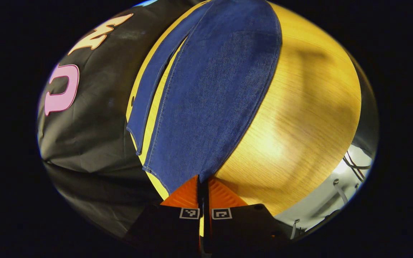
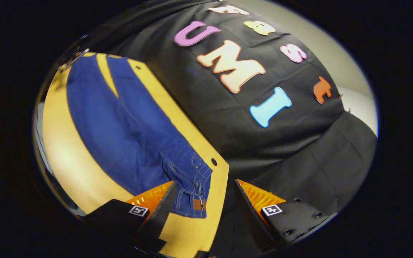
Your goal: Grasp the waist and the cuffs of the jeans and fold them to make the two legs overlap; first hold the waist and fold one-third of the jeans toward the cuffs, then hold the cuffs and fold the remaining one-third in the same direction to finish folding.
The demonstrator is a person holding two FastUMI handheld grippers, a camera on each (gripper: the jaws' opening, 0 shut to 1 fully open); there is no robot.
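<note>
Blue jeans [image 2: 127, 136] flat on wooden table [image 1: 299, 118], legs apart. Left gripper [image 1: 203, 186] pinched on near cuff [image 1: 192, 172]; right gripper [image 2: 204, 195] wide above waist [image 2: 195, 190]. Best lowered squarely before lifting together.

L gripper [image 1: 203, 182] fingers pinched together; R gripper [image 2: 204, 186] fingers spread wide.

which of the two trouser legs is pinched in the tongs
The wider leg nearer the middle of the table: its cuff corner runs into the closed left tongs. The narrow leg by the wall lies free.
</note>
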